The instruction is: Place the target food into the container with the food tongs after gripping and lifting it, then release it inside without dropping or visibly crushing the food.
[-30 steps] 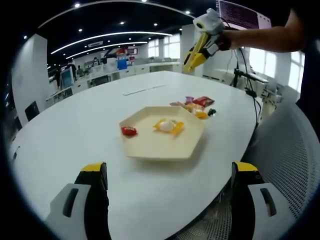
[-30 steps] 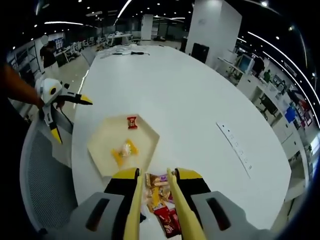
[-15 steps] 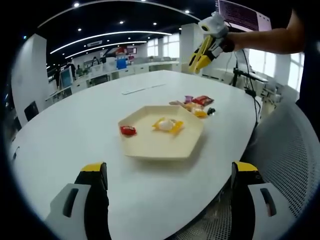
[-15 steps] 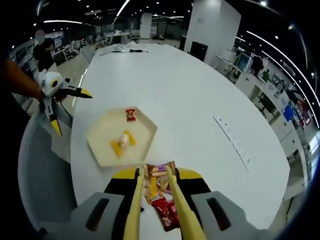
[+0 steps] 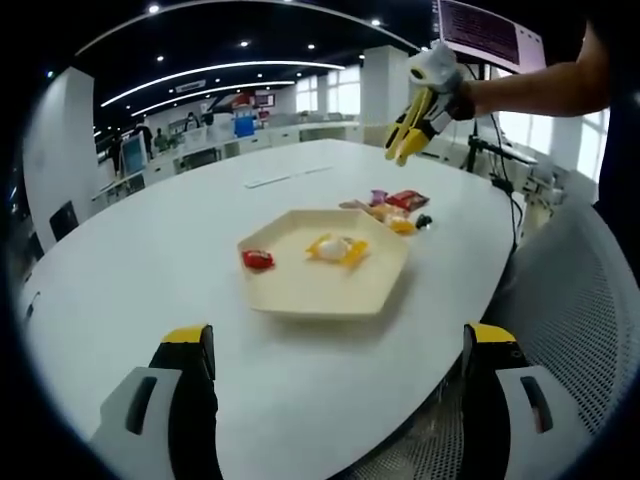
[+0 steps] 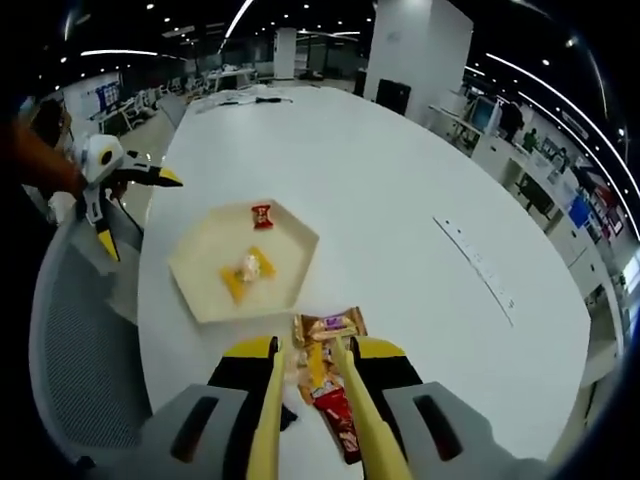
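In an open-plan office under ceiling strip lights, a long white table [image 6: 400, 200] carries a cream hexagonal tray [image 6: 200, 290], your landmark. Inside it lie a yellow-wrapped sweet [image 6: 246, 276] near the middle and a small red-wrapped sweet [image 6: 262, 213] towards one edge. Just outside the tray's rim, on the side nearest your right gripper [image 6: 306, 352], sits a small heap of wrapped snacks [image 6: 328, 385]: a brown packet, a yellow one and a red one, glossy and flat, none looking squashed. That gripper holds yellow food tongs [image 6: 345, 425], their tips narrow but parted, hanging above the heap and pinching nothing. Your left gripper [image 5: 335, 345] waits with its jaws wide, on the tray's opposite side, empty. By the look of it, you are at the approach-and-pick step. Next, lower the tongs around one packet and close gently, since wrappers may slip.
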Demonstrator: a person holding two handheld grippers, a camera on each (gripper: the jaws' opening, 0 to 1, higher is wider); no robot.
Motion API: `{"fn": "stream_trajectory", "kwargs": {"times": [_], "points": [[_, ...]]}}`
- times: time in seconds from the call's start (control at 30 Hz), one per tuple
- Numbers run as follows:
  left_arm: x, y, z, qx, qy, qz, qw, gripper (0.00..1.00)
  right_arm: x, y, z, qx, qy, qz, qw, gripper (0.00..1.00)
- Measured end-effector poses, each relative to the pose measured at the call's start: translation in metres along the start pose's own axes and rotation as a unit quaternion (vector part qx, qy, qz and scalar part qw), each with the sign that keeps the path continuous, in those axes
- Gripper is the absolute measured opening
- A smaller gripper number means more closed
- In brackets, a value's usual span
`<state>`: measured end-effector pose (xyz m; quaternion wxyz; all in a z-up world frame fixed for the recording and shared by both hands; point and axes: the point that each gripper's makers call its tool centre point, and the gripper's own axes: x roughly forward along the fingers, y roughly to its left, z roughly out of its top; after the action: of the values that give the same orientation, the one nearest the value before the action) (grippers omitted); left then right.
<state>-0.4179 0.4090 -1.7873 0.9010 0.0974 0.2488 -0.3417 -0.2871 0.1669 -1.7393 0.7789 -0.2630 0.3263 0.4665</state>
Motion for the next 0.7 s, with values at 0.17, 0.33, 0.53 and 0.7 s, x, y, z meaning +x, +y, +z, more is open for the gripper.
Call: {"fn": "stream_trajectory", "kwargs": {"times": [0.17, 0.33, 0.53, 0.7], "points": [[0.0, -0.001, -0.001, 0.002, 0.003, -0.002, 1.0, 1.0, 0.011, 0.005, -0.011, 0.015, 0.001, 0.006, 0.9999, 0.28], [0.001, 0.0, -0.001, 0.001, 0.004, -0.002, 1.0, 1.0, 0.021, 0.011, -0.02, 0.018, 0.01, 0.01, 0.9997, 0.28], [0.001, -0.001, -0.001, 0.0, 0.005, -0.004, 1.0, 0.99, 0.037, 0.013, -0.03, 0.024, 0.01, 0.009, 0.9996, 0.28], [0.001, -0.001, -0.002, -0.002, 0.006, -0.003, 1.0, 0.99, 0.047, 0.018, -0.036, 0.03, 0.016, 0.011, 0.9993, 0.28]]}}
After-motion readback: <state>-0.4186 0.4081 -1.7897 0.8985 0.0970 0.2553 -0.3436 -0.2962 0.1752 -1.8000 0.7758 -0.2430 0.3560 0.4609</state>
